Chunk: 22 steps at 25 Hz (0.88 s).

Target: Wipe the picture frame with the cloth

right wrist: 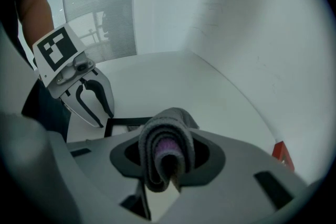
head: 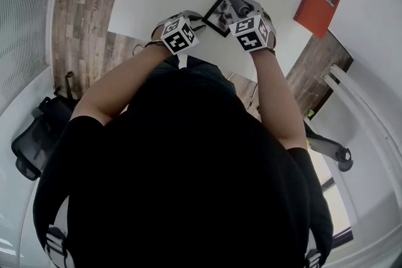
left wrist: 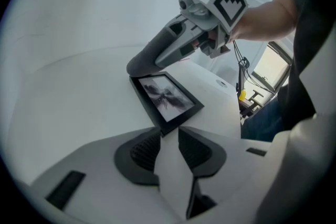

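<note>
White table is carrying the picture frame, which is lying flat near the wall. Left gripper is sitting with jaws apart and gripping nothing, tips just at the frame's near corner. Right gripper is clenching a folded grey cloth, holding it down at the frame's far corner.

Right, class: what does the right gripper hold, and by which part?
A folded grey cloth, pinched across its middle between the jaws of the right gripper; one end pokes beyond.
</note>
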Motion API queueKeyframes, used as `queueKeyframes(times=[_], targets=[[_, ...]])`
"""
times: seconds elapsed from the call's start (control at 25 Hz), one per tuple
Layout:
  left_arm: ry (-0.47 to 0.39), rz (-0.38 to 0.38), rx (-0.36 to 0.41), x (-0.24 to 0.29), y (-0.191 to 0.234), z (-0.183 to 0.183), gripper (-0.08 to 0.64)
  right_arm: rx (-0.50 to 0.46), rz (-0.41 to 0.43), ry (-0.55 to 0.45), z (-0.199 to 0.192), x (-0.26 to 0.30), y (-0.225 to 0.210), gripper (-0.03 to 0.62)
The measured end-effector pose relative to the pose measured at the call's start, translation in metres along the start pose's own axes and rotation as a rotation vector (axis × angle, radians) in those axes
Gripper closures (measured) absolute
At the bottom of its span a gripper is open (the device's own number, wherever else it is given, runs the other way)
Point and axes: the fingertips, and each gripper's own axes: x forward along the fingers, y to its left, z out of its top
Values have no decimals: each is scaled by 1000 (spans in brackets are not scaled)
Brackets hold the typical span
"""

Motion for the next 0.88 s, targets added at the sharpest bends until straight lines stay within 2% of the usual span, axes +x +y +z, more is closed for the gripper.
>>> queueKeyframes(times=[0.24, 0.48, 0.88], targets=[[33, 38, 0, 4, 2, -5, 446, -29, 50, 25, -10, 9, 20, 472], [0, 57, 16, 5, 5, -4, 466, -32, 108, 51, -15, 13, 35, 472], [-6, 58, 38, 7, 1, -2, 472, -12, 193, 62, -23, 7, 64, 472]])
